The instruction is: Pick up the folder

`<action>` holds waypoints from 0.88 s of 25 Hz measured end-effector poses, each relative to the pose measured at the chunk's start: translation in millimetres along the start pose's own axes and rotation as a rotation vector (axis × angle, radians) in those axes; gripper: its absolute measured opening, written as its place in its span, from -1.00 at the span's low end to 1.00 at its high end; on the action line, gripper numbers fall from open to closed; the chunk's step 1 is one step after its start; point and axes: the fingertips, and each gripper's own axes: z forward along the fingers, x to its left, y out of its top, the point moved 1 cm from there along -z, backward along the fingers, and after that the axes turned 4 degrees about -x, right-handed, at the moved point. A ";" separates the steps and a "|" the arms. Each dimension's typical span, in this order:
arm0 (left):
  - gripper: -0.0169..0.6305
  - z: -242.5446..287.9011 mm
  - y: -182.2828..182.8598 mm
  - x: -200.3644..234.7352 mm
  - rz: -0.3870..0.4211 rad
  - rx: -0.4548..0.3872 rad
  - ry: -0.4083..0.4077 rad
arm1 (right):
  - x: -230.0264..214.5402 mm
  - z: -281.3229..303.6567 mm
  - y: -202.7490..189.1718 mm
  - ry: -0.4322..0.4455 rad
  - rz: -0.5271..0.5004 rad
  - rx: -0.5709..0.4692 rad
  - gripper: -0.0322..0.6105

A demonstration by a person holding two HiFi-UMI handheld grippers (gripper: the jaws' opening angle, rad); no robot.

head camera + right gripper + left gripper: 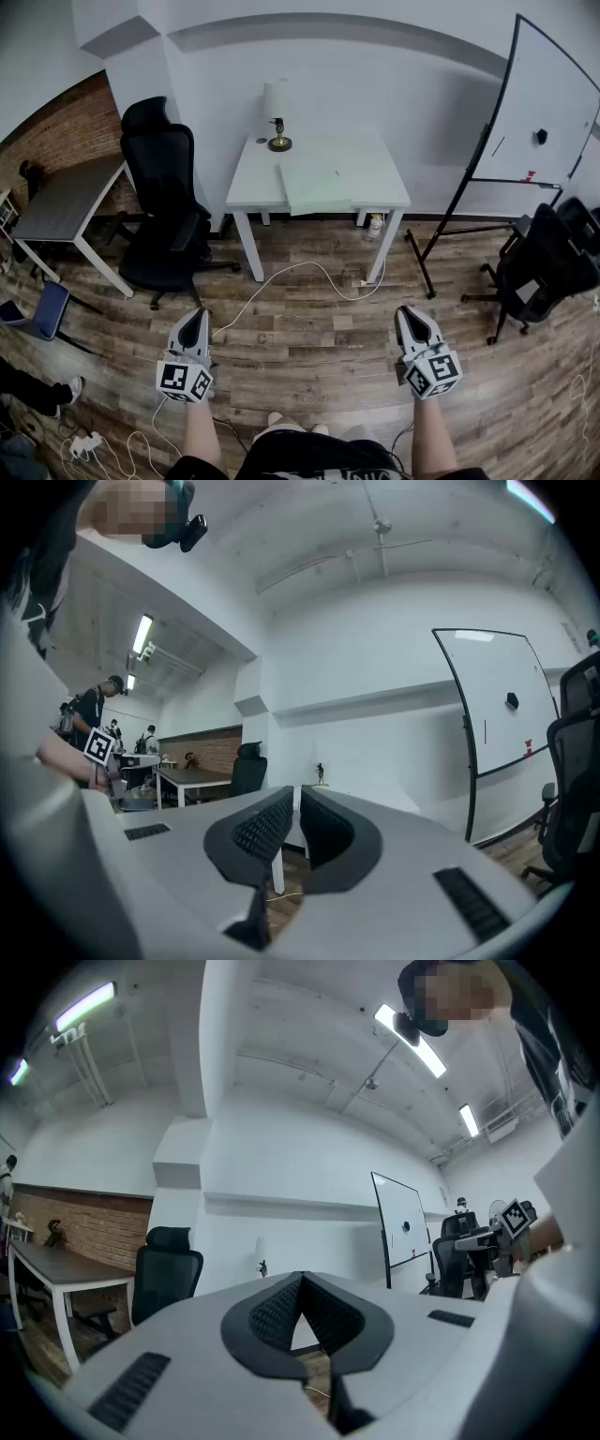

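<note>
Wood floor (309,361), crossed by a white cable (281,276), separates me from the white table (370,169); the green folder (314,187) lies at its front edge. My left gripper (196,313) and right gripper (409,312) are clenched, empty.

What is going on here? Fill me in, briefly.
A person stands on the wood-plank floor holding a left hand-held gripper and a right hand-held gripper. Both are shut, empty and held out in front. Ahead stands a white rectangular table with a flat pale green folder lying near its front edge and a small brass-based lamp behind it. The folder is untouched, and neither gripper is near it yet.
</note>
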 end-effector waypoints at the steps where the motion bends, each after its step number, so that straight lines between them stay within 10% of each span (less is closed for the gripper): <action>1: -0.91 -1.2 2.4 -0.6 0.003 -0.003 -0.004 | 0.5 -3.5 0.8 -0.004 -0.001 -0.003 -0.78; 22: -0.91 2.0 8.2 -16.4 -0.012 -0.014 -0.008 | -13.1 -10.5 -1.1 -0.023 0.052 -0.021 -0.78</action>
